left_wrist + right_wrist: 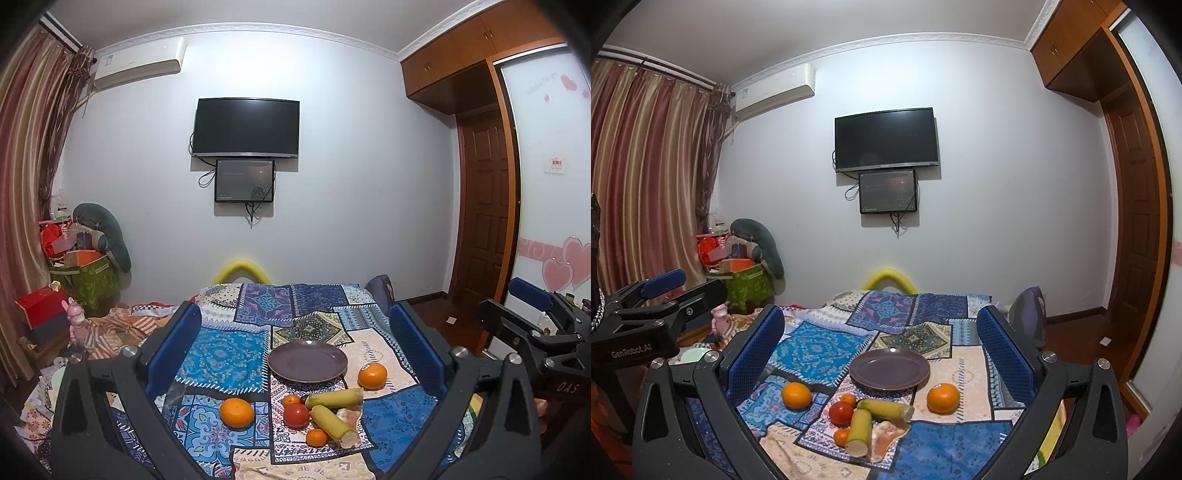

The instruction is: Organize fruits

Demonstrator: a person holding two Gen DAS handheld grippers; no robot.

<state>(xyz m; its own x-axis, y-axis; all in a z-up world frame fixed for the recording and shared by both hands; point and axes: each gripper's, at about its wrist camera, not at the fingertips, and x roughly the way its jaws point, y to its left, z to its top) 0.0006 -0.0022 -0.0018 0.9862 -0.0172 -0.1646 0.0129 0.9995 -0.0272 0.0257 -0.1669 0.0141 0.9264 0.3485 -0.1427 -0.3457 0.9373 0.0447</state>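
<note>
An empty dark purple plate (307, 362) (889, 370) rests on the patchwork cloth. Just in front of it lie two big oranges (236, 412) (372, 376), a red tomato (296, 415) (841, 412), two small tangerines (317, 437) (291, 400) and two yellow-green cane pieces (334, 398) (858, 428), with a pinkish scrap (888, 435) beside them. My left gripper (295, 317) hangs above the near end of the cloth, open and holding nothing. To its right, the right gripper (881, 319) is open too, and nothing is between its fingers.
The cloth-covered table (221, 354) runs toward a white wall with a mounted TV (246, 127). Boxes and bags (81, 273) pile up at the left by the curtains. A wooden door (484, 221) and a wardrobe stand at the right.
</note>
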